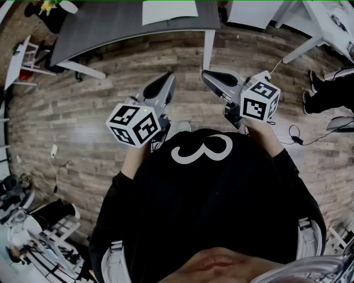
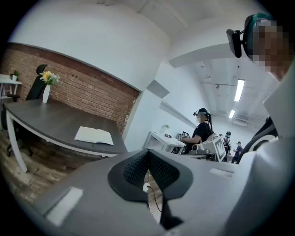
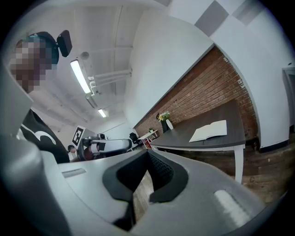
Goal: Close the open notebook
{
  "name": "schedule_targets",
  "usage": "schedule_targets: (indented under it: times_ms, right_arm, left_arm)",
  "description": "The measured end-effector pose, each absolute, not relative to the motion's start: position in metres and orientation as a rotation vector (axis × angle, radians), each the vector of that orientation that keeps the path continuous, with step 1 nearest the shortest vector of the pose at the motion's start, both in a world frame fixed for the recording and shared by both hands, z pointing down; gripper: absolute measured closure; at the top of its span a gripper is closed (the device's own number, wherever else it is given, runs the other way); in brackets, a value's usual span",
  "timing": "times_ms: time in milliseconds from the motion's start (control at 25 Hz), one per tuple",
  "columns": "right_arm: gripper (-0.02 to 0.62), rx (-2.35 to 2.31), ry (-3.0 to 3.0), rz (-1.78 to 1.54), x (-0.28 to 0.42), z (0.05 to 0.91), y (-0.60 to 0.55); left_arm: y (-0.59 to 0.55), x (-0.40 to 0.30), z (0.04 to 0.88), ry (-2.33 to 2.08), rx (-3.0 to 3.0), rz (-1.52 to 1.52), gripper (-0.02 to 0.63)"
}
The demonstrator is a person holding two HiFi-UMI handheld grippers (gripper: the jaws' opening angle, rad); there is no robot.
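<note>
The open notebook [image 1: 168, 11] lies flat with white pages up on the grey table [image 1: 110, 27], at the top of the head view. It also shows in the left gripper view as the notebook [image 2: 94, 135] and in the right gripper view as the notebook [image 3: 209, 131], some way off in both. My left gripper [image 1: 167, 76] and right gripper [image 1: 206, 73] are held close to my chest above the wooden floor, well short of the table. Both point roughly level toward it. The left gripper [image 2: 148, 154] and right gripper [image 3: 148, 154] are shut with nothing between their pads.
A vase of flowers [image 2: 47, 85] stands at the table's far end by a brick wall. White tables [image 1: 310, 22] stand at the right, with a person's shoes [image 1: 310, 91] and a floor cable [image 1: 296, 135] near them. A chair [image 1: 27, 58] is at left. Other people [image 2: 203, 129] work behind.
</note>
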State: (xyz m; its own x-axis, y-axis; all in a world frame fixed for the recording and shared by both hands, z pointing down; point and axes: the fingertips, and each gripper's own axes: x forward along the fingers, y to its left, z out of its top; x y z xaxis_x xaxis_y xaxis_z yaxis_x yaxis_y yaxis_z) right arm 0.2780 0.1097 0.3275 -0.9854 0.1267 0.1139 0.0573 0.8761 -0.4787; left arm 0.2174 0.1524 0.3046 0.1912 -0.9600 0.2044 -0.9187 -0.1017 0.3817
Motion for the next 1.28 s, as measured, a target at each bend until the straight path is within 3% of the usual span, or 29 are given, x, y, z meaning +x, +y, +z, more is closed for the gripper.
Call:
schedule_targets:
  times_ms: [480,1000,1280]
  right_arm:
    - [0.595,-0.099,-2.8,0.897,0.208,0.376,0.102]
    - [0.594,-0.154,-2.783,1.379,0.124,0.36,0.098]
    - [0.594,-0.17,-2.797,1.398,0.108,0.357,0.081]
  left_arm:
    - [0.142,0.143,0.354,-1.667,1.992,-0.125,0.606]
    - [0.149,0.068,0.357,-1.641,2.057,-0.136,0.606]
    - [0.135,0.052,0.356,-1.668,2.052,-0.13,0.604]
